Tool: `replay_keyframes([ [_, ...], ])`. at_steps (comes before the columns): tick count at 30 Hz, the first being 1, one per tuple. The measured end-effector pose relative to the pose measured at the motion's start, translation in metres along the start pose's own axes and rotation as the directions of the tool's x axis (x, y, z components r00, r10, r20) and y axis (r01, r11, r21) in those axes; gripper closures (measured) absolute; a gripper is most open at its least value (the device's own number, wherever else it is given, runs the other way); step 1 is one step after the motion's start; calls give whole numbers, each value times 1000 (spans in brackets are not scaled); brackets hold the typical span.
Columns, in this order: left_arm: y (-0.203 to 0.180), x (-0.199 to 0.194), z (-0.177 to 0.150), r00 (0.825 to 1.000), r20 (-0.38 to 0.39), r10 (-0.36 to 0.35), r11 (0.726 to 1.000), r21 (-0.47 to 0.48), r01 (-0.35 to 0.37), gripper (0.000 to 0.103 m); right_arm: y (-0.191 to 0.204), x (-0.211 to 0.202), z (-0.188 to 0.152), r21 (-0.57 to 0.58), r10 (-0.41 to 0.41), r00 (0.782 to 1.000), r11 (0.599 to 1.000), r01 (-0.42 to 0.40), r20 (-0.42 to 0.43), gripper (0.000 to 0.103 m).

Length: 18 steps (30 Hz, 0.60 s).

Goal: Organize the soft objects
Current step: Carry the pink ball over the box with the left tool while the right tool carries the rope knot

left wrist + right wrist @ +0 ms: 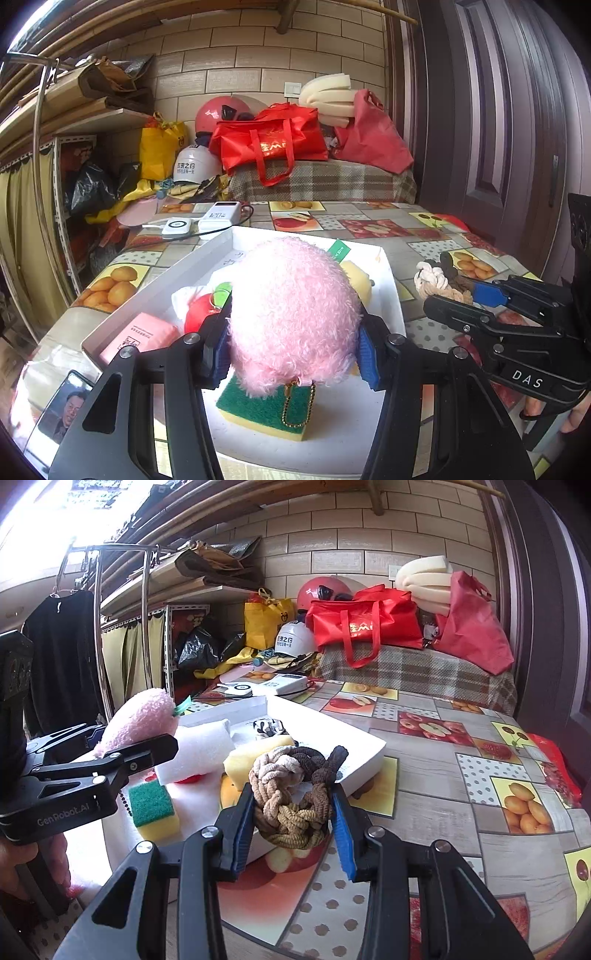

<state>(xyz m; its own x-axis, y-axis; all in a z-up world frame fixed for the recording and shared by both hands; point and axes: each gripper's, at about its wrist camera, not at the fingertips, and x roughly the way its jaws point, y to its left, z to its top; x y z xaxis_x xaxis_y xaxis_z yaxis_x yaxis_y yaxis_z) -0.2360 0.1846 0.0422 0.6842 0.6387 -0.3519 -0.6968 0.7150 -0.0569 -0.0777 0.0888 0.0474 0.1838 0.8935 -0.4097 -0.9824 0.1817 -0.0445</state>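
Left wrist view: the left tongs (293, 354) are clamping a fluffy pink plush (291, 317) between blue pads, holding it above the white tray (391, 295) on the fruit-patterned bench (388, 225). A beaded keychain (295, 406) is hanging from the plush at 6 o'clock, over a green-and-yellow sponge (266, 410) lying in the tray. A pink packet (138, 341) is sitting in the tray at 9 o'clock, with a red round toy (197, 314) just beside it. Right wrist view: the right tongs (293, 827) are gripping a braided rope bundle (291, 797) of cream, tan and brown strands, holding it over the tray's near edge (369, 753). At 9 o'clock the left tongs (173, 734) are carrying the plush (136, 720); a white foam block (199, 749) and a yellow sponge (251, 757) are resting in the tray between them
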Motion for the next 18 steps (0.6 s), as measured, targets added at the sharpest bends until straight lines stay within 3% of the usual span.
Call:
replay_keyframes([
  [8,19,3,1,1000,-3,19,998,-68,-20,49,4,4,1,-12,15,1000,1000,-15,-1,65],
  [18,19,9,2,999,-5,48,998,-40,-48,49,15,9,3,-40,50,999,998,-50,8,65],
])
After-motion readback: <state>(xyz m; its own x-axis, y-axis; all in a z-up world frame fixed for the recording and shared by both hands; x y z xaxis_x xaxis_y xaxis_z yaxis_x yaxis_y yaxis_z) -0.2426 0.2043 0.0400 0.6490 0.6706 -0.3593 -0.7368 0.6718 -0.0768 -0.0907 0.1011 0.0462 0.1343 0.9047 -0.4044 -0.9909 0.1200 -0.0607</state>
